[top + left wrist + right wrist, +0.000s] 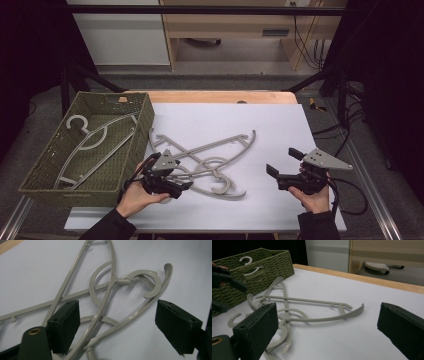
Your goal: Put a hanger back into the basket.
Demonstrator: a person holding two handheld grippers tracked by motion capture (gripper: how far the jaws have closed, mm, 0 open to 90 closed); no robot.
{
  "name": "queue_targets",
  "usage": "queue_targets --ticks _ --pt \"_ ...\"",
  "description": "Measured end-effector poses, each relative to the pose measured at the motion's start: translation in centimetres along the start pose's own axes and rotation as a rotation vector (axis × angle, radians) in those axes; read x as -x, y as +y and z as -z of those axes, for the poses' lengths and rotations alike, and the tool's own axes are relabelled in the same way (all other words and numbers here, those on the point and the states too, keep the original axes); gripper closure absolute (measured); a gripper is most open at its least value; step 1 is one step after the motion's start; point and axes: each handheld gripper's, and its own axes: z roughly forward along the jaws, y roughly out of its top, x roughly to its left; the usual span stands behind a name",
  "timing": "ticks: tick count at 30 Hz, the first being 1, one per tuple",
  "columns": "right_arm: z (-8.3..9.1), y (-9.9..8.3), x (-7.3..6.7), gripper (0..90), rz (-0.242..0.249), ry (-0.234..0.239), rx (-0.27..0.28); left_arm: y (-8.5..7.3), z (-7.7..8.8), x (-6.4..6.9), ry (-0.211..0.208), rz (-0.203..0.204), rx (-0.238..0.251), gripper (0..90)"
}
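- The bench (280, 125), under a white sheet, filled mid-frame.
- The woven basket (141, 127) sat at left, one hanger (95, 140) inside, evidently the collecting point.
- The tangled hangers (210, 157) lay centre, still to be sorted.
- The left tongs (117, 330) stood wide, straddling hanger arms without touching, probably to grasp.
- The right tongs (281, 162) waited wide, holding nothing, lower right.

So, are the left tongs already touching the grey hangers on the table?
Apart. In the left gripper view, the left tongs stand open around the crossed grey hangers, with white table visible between each pad and the hanger arms.
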Motion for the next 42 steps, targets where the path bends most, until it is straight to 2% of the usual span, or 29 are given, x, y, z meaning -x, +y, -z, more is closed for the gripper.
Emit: queue_targets --ticks 9,10,15,18,26,29,30,42 --pt "0.0 0.0 0.0 3.6 -0.001 0.001 0.000 0.3 -3.0 -1.4 -0.018 -0.010 -0.109 28.1" --pt "0.0 0.0 0.0 3.6 -0.001 0.001 -0.001 0.2 -3.3 -1.7 -0.019 -0.023 -0.134 29.3" --pt "-0.1 0.0 0.0 3.6 0.001 0.003 -0.002 0.1 -4.8 -2.3 -0.026 -0.027 -0.172 37.0" --pt "-0.1 0.0 0.0 3.6 0.000 0.002 -0.003 0.0 -5.6 -2.5 -0.026 -0.026 -0.186 41.7" --pt "-0.1 0.0 0.0 3.6 0.001 0.003 -0.003 -0.1 -7.1 -2.4 -0.022 -0.065 -0.235 57.8" --pt "-0.1 0.0 0.0 3.6 0.001 0.001 -0.002 -0.1 -7.7 -2.4 -0.014 -0.066 -0.247 62.4" --pt "-0.1 0.0 0.0 3.6 0.001 0.001 -0.002 -0.1 -7.7 -2.4 -0.014 -0.066 -0.247 66.4" --pt "-0.2 -0.1 -0.1 3.7 0.000 0.003 -0.004 0.3 -8.2 -1.5 0.015 -0.097 -0.284 74.2"
